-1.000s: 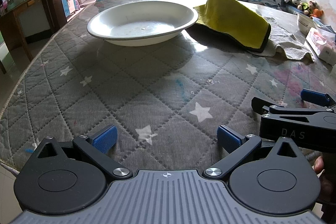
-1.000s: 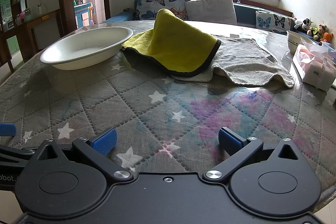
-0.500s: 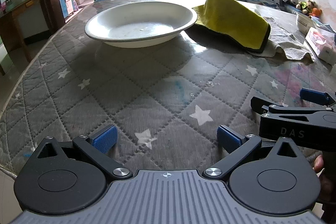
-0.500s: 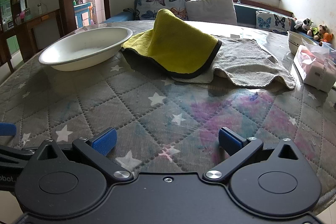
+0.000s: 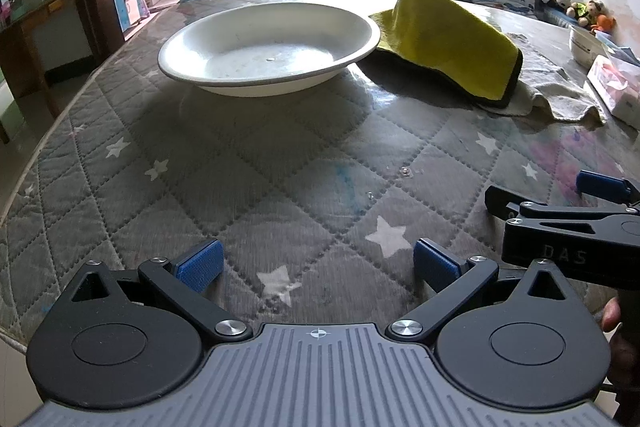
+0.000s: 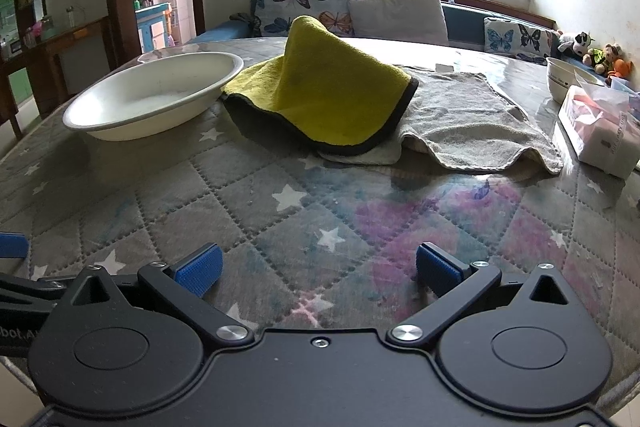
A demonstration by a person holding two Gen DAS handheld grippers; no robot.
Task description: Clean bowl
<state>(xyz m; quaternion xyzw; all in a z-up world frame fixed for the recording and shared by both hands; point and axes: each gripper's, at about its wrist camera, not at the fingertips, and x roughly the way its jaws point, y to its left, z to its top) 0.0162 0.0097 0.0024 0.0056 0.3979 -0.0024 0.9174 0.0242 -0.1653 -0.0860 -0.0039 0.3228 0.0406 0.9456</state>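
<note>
A wide, shallow white bowl [image 5: 268, 49] [image 6: 154, 95] rests on the quilted grey table cover, with a few small specks on its bottom. Just right of it a yellow cloth with a dark edge [image 5: 452, 41] [image 6: 332, 95] stands in a peak, its corner touching the bowl's rim. My left gripper [image 5: 316, 265] hovers open over the near part of the table, well short of the bowl, with nothing between its blue pads. My right gripper [image 6: 318, 269] is also open and holds nothing, a good way in front of the cloth; it shows from the side in the left wrist view [image 5: 560, 203].
A grey towel [image 6: 476, 119] lies under and to the right of the yellow cloth. A tissue pack [image 6: 600, 131] and a small white bowl [image 6: 568, 85] sit at the far right edge. The table's rounded edge [image 5: 44, 143] falls off at left. Cushions line the bench behind.
The left gripper has moved a little forward toward the bowl, which now looks nearer and larger. The right gripper has crept slightly forward toward the cloth. Both stayed open.
</note>
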